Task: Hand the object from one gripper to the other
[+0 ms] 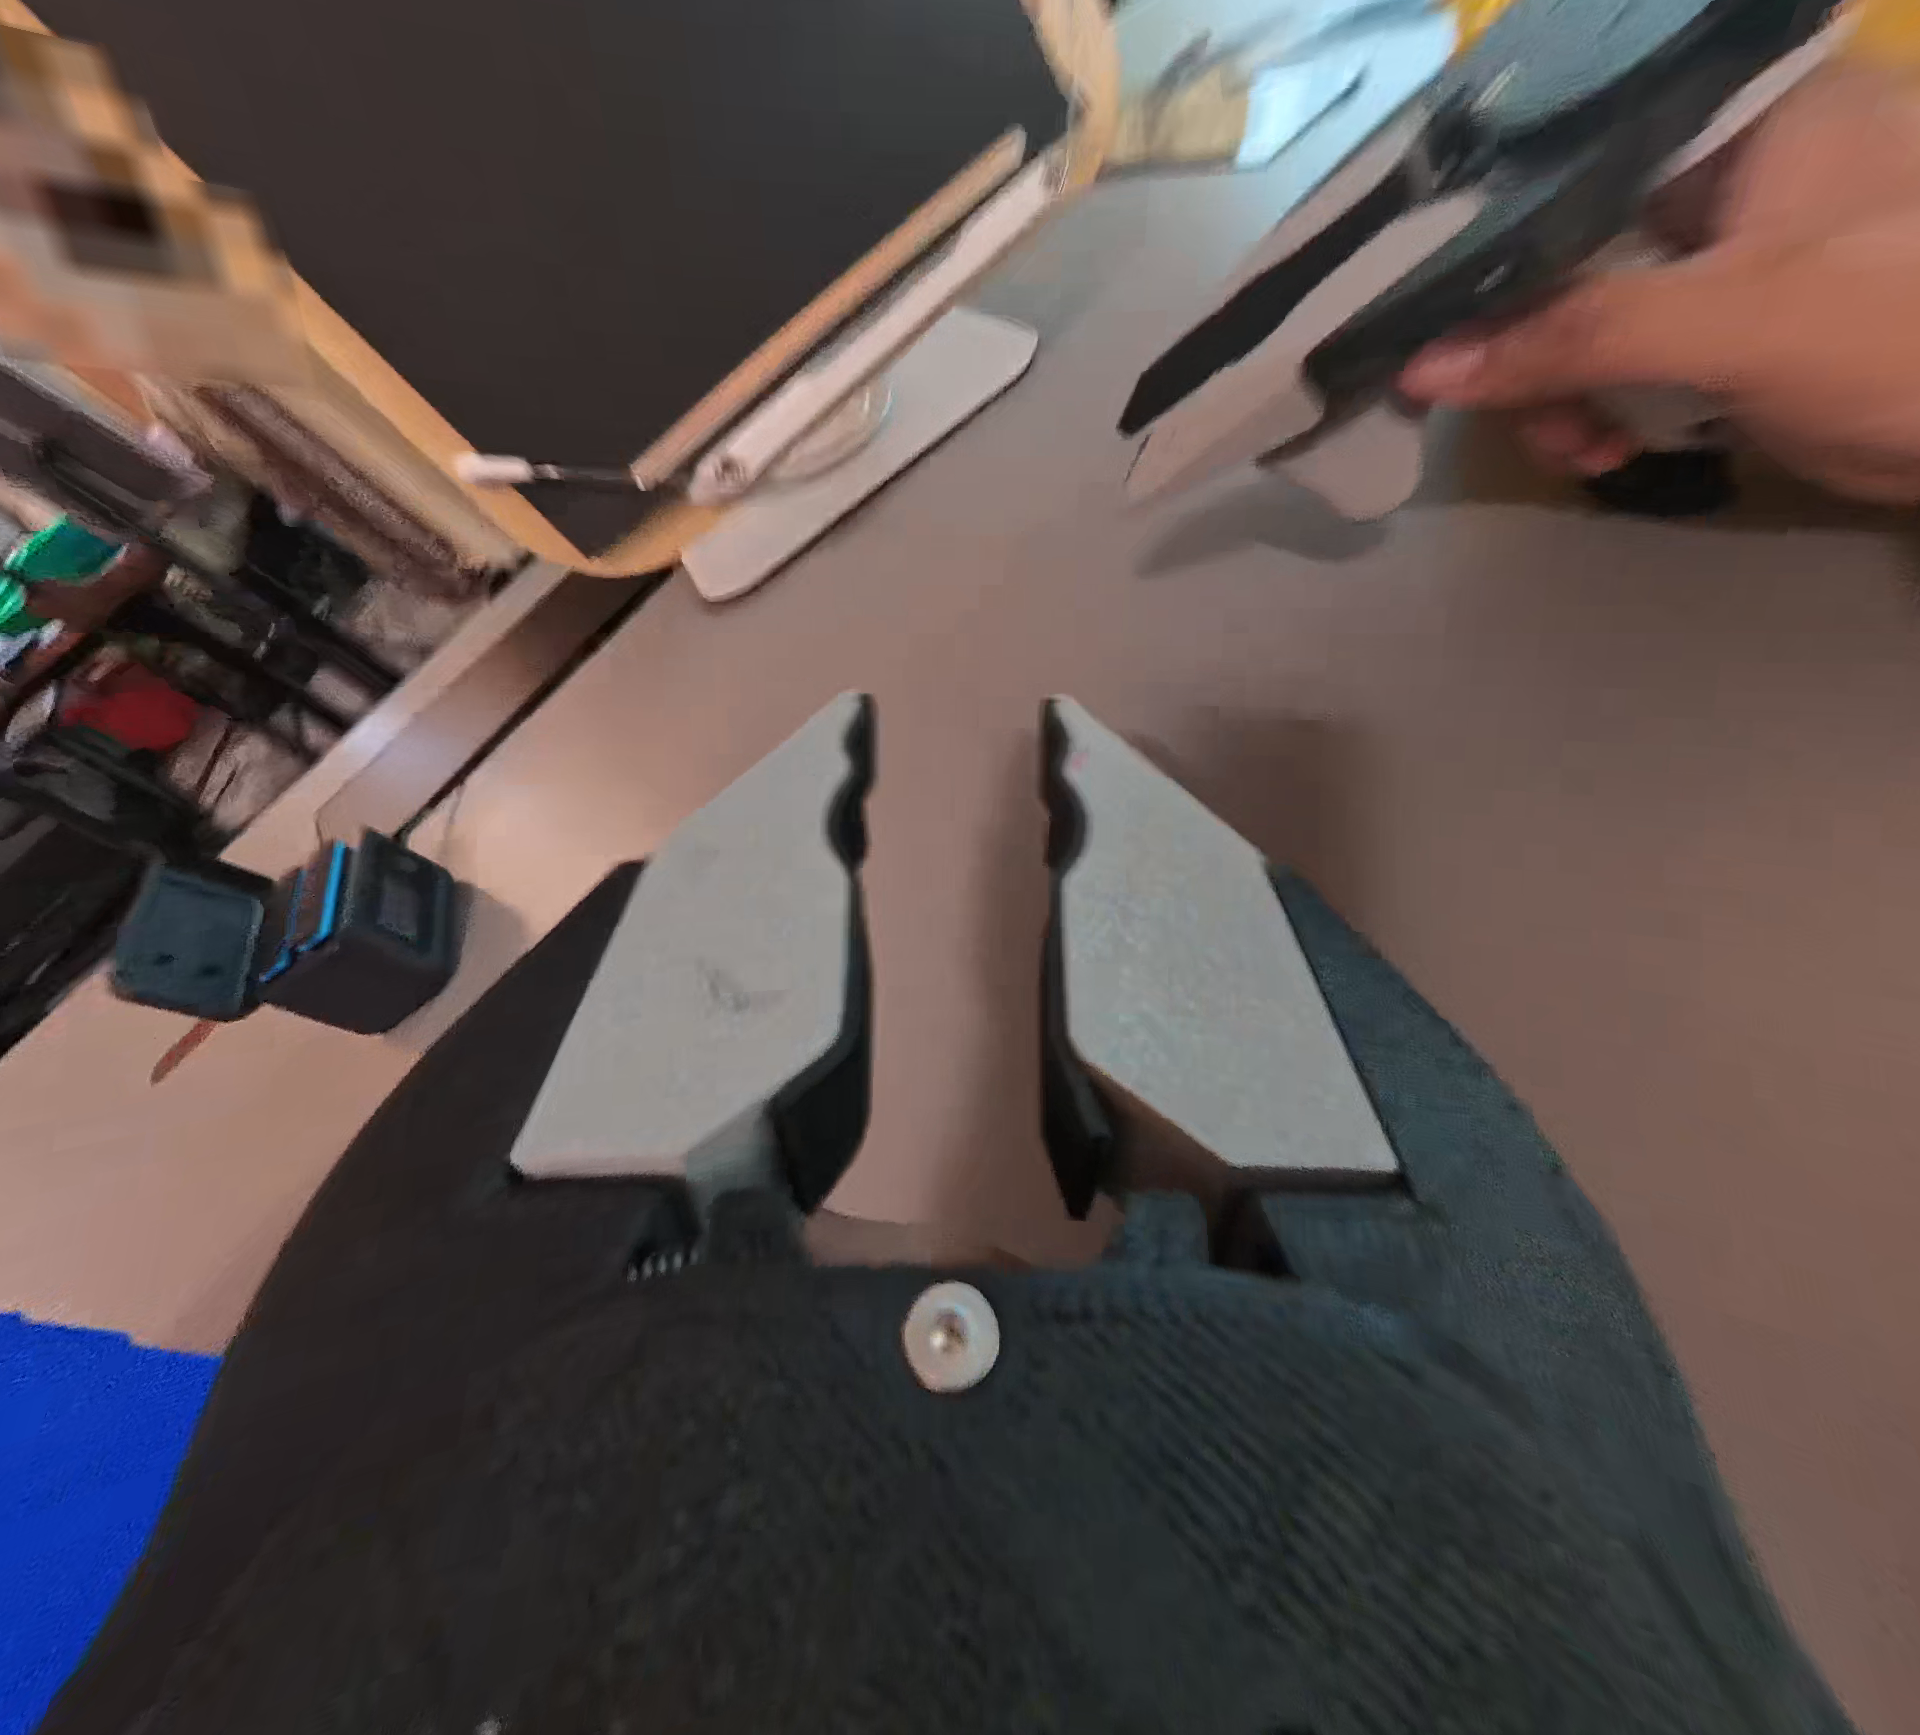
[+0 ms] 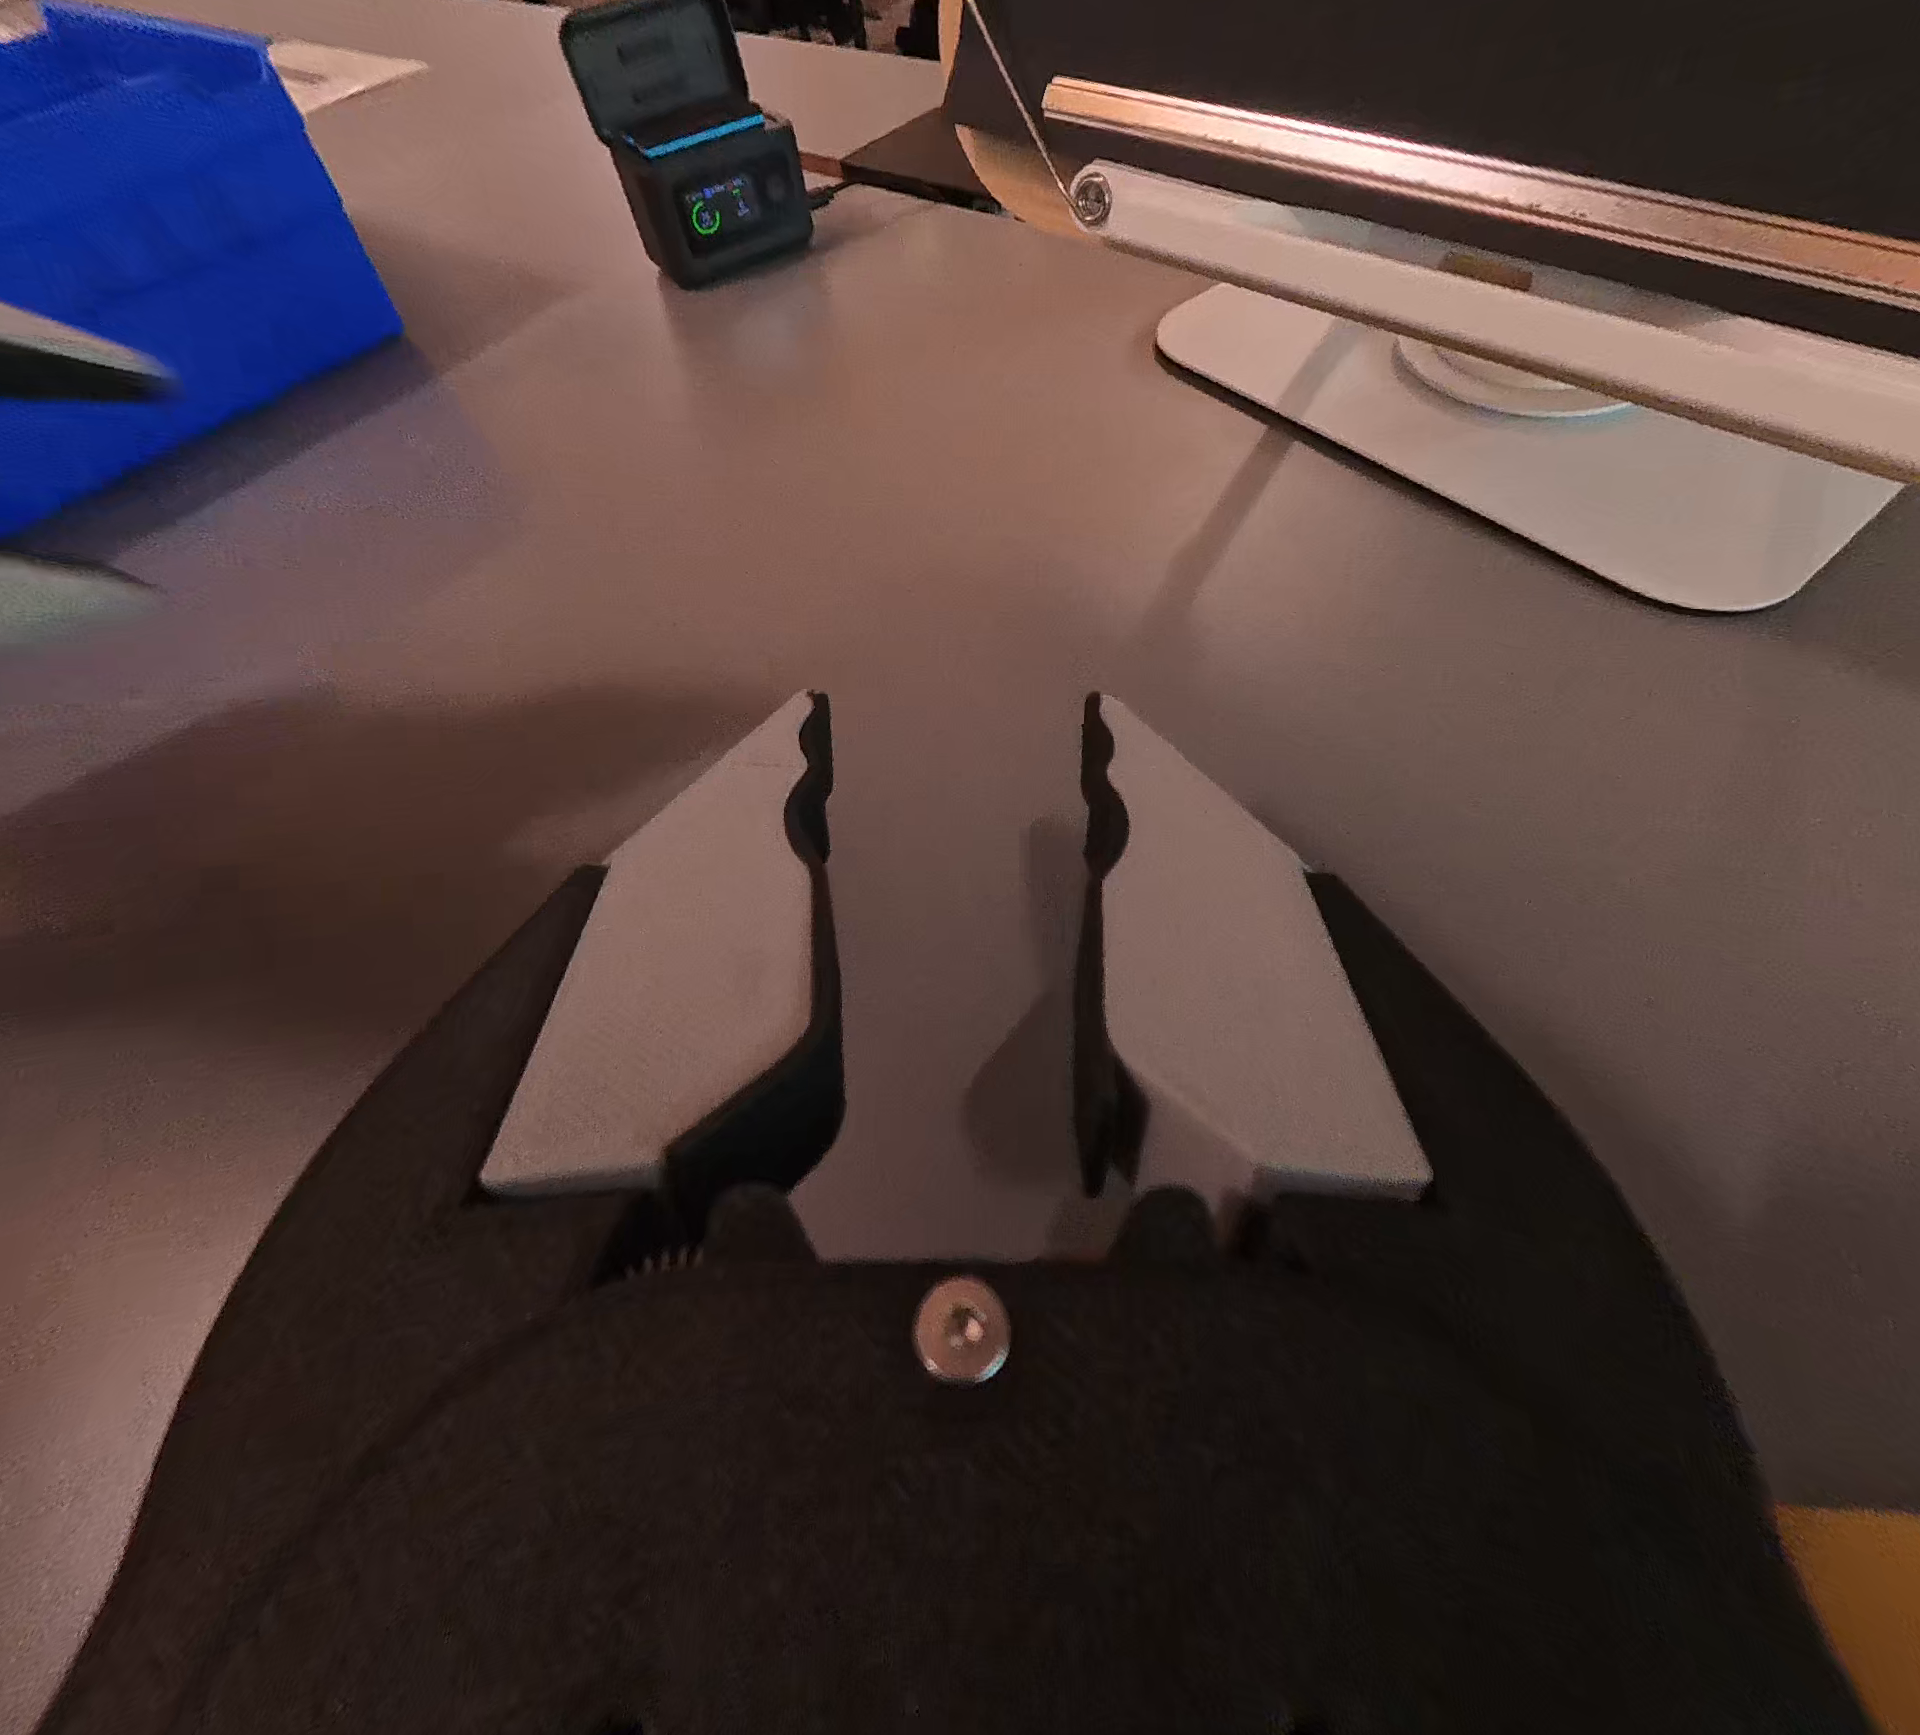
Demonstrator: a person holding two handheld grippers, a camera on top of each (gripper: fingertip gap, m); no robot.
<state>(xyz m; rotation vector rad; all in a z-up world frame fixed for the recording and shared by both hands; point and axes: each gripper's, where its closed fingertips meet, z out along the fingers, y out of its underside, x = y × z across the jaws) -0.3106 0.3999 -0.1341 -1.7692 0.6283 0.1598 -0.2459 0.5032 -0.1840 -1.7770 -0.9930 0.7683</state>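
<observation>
Through my left wrist view the left gripper point(image 1: 956, 729) hung released over the grey table point(image 1: 1351, 854), its two grey fingers point(image 1: 727, 958) parted with only bare tabletop between them, the view tilted so the table ran up to the right. Far to the right I saw the right gripper point(image 1: 1195, 438), blurred, held in a bare hand point(image 1: 1714, 355) that wrapped its black handle and angled it down toward the table, tips just above their own shadow. In the right wrist view that gripper point(image 2: 951, 719) was likewise released, level over the table point(image 2: 727, 542), nothing between its fingers point(image 2: 1226, 958). I could not pick out the object to be handed over in either view; neither gripper carried anything. On the far side stood a small dark case point(image 2: 691, 147) with its lid open and a lit screen, a blue bin point(image 2: 177, 231) to its left, and a monitor stand point(image 2: 1538, 480) at the right.
</observation>
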